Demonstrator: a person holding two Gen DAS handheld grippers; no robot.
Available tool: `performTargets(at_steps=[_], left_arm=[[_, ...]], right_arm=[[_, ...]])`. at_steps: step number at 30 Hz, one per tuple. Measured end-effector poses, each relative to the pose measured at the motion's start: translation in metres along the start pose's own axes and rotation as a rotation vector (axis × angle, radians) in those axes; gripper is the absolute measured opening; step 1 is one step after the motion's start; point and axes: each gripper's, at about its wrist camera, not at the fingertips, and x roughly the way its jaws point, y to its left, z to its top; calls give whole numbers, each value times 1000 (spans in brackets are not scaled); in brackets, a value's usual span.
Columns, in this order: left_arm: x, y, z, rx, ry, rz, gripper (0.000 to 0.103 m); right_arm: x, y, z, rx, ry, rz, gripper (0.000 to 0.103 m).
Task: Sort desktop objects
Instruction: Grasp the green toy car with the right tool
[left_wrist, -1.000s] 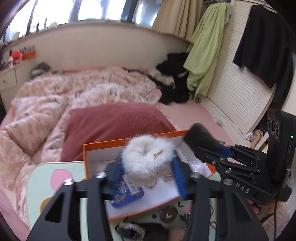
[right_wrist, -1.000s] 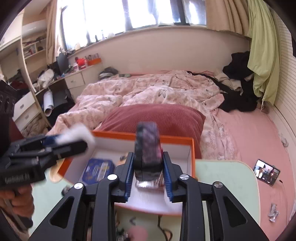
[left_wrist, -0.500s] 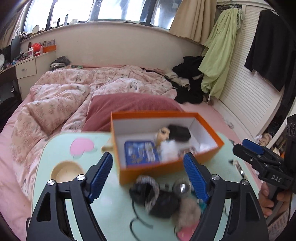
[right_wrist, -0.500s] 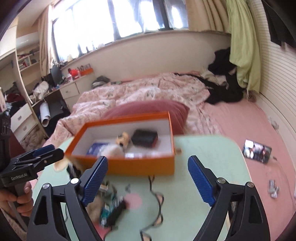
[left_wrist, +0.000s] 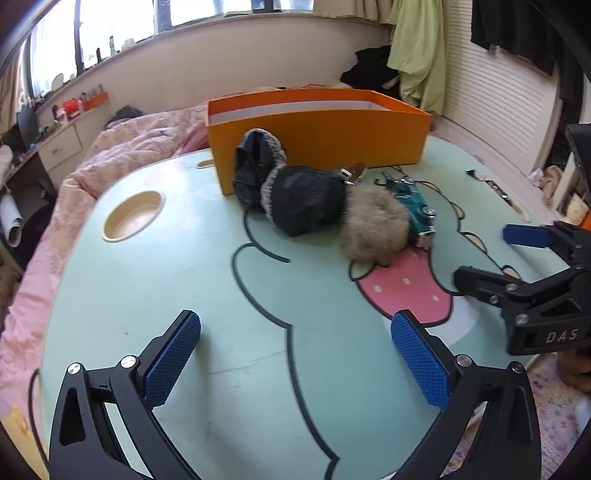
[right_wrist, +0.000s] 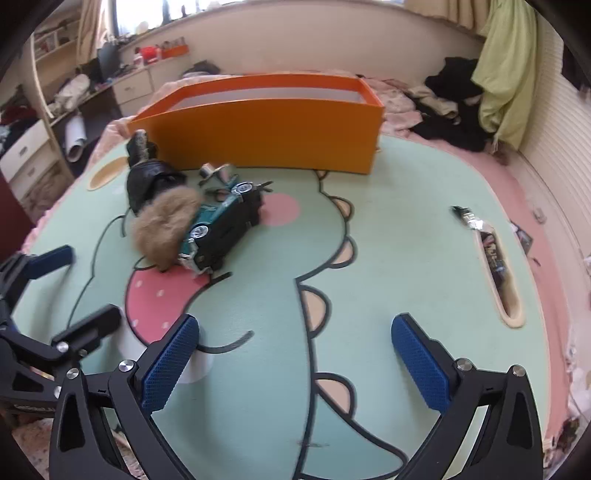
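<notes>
An orange box (left_wrist: 317, 136) (right_wrist: 266, 129) stands at the far side of the green cartoon table (left_wrist: 221, 295) (right_wrist: 388, 240). In front of it lie a black fur-trimmed pouch (left_wrist: 295, 195) (right_wrist: 147, 181), a tan fur ball (left_wrist: 376, 229) (right_wrist: 162, 225), a teal toy car (left_wrist: 415, 210) (right_wrist: 221, 229) and a small metal piece (left_wrist: 351, 172) (right_wrist: 214, 171). My left gripper (left_wrist: 295, 358) is open and empty, low over the near table. My right gripper (right_wrist: 295, 362) is open and empty, also near the front; it shows at the right of the left wrist view (left_wrist: 517, 258).
A round cup recess (left_wrist: 131, 214) is at the table's left. A long slot (right_wrist: 498, 273) with a small item lies at its right, with a small dark object (right_wrist: 467, 216) beside it. A bed with pink bedding (left_wrist: 129, 147) lies behind the table.
Both grippers released their items into the orange box, opened, and pulled back and down to the near side of the table. The box's inside is now out of sight.
</notes>
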Motion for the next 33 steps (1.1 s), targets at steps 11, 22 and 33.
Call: performTargets(at_steps=[11, 22, 33], left_arm=[[0, 2, 0, 5, -4, -7, 103], [0, 1, -2, 7, -5, -7, 103], [1, 1, -2, 5, -6, -10, 103]], right_arm=[[0, -6, -5, -7, -19, 16, 103], [2, -6, -4, -16, -26, 21, 103], [-6, -23, 0, 95, -69, 66, 95]])
